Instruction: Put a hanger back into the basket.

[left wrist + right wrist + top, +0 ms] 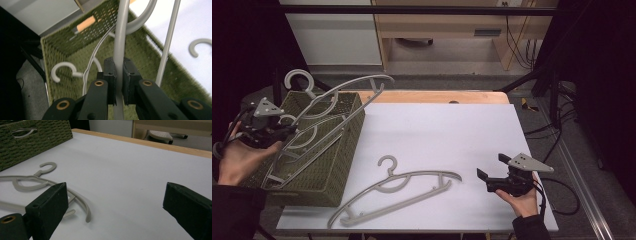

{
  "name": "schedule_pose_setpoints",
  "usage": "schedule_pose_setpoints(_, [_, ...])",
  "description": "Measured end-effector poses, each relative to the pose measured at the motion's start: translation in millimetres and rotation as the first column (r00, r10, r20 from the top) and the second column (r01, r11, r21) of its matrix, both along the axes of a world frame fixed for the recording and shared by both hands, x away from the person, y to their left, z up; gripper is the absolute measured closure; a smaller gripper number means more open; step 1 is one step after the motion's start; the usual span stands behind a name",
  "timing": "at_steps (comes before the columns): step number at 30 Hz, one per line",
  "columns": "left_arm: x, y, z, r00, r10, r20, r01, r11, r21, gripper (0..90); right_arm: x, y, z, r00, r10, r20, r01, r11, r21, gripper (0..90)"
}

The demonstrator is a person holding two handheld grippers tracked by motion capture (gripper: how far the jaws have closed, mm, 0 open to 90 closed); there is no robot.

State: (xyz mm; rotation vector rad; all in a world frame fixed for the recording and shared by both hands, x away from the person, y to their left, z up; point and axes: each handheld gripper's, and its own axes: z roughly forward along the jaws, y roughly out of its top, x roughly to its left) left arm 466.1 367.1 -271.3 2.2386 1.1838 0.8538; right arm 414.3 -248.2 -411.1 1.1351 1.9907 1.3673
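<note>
At the table's left stands a green woven basket [339, 172] with grey plastic hangers in it. My left gripper [287, 132] is shut on the bar of one grey hanger [354, 81], which leans tilted across the basket, its far end poking over the rim. In the left gripper view the pads [110, 75] pinch that bar [119, 37], and a second hanger's hook [62, 71] lies lower inside the basket [62, 42]. Another grey hanger [397, 192] lies flat on the white table near the front. My right gripper [491, 166] hovers open to its right, nothing between its fingers [50, 205].
The white tabletop [447, 135] has a wooden strip along its far edge. Cables trail on the floor at the right [562, 200]. In the right gripper view the loose hanger [37, 180] lies left of the jaws, with the basket [32, 142] behind it.
</note>
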Motion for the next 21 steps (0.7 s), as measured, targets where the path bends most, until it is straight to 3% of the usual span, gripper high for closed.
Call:
schedule_pose_setpoints(13, [3.6,39.1,-19.5,0.9976,0.063,-0.029,-0.062,0.9975,0.034,82.9,0.7,-0.3,-0.5,1.0000,-0.003,0.002,0.003,1.000,-0.003,6.3])
schedule_pose_setpoints(21, [6.3,55.8,-33.2,0.9919,0.114,-0.056,-0.111,0.9925,0.051,82.9,1.1,-0.5,-1.2,1.0000,-0.003,0.000,0.003,1.000,-0.010,6.2])
